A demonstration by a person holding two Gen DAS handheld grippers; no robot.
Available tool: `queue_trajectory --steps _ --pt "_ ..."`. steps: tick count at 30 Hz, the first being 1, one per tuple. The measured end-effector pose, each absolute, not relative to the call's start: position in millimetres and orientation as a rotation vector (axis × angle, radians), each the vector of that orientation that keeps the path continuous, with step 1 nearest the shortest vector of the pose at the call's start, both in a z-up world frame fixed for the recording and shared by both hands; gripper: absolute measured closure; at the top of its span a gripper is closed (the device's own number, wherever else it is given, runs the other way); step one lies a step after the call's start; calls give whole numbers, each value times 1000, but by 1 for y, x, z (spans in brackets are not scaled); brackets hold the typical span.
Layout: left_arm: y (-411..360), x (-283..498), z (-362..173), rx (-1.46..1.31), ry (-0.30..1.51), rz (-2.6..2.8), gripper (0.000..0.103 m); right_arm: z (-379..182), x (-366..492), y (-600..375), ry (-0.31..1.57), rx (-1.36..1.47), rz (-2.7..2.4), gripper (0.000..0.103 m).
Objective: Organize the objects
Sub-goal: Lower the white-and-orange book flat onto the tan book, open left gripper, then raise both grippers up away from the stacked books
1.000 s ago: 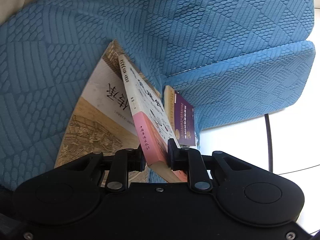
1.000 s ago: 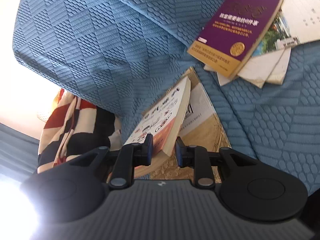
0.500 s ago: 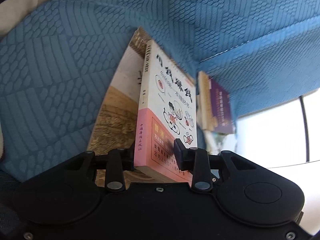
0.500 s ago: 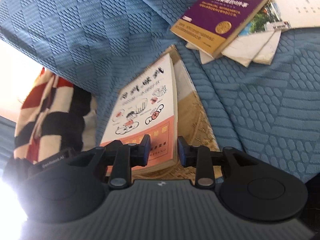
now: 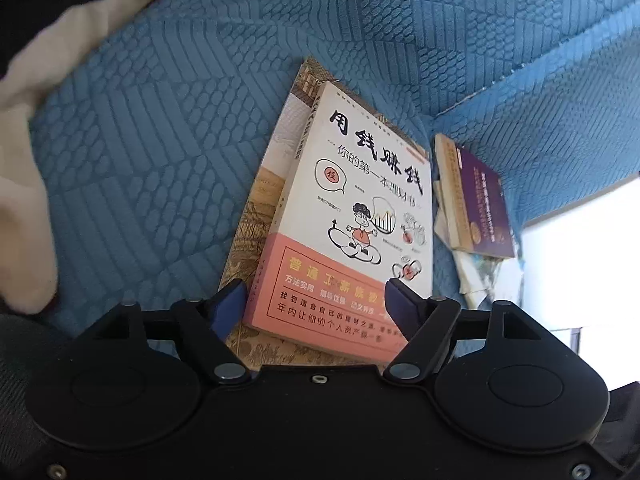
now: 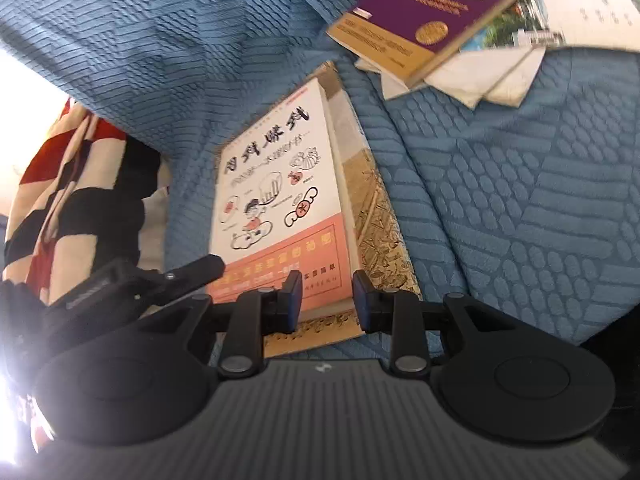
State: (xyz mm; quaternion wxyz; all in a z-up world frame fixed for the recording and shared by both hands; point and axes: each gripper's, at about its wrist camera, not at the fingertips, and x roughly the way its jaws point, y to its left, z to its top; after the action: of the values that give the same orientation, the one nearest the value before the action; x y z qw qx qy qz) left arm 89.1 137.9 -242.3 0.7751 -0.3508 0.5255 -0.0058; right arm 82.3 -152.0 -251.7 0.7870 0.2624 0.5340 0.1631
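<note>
glossy paperback flat atop larger book, quilted blue sofa.

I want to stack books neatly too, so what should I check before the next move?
1. White-and-pink book lies flat on the tan book: ok.
2. Left tool lets go: ok; its jaws are opening, pads clear of the book.
3. Right tool free of the book: cannot tell; jaws a little apart over its corner.
4. Purple book on the stack: not ok; it lies apart on loose papers.
</note>
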Motion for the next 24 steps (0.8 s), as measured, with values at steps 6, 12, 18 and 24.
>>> queue_trajectory --steps 6,12,18,24 --pt "122 76 -208 -679 1077 -23 27 -220 76 -161 1095 513 391 72" --pt "105 61 -155 -612 970 -60 27 -174 69 -171 1006 452 449 72" --pt "84 43 -97 -523 854 -112 26 -130 57 -182 923 396 491 72" --pt "67 26 -55 -487 785 -167 25 -97 37 -194 844 358 523 72"
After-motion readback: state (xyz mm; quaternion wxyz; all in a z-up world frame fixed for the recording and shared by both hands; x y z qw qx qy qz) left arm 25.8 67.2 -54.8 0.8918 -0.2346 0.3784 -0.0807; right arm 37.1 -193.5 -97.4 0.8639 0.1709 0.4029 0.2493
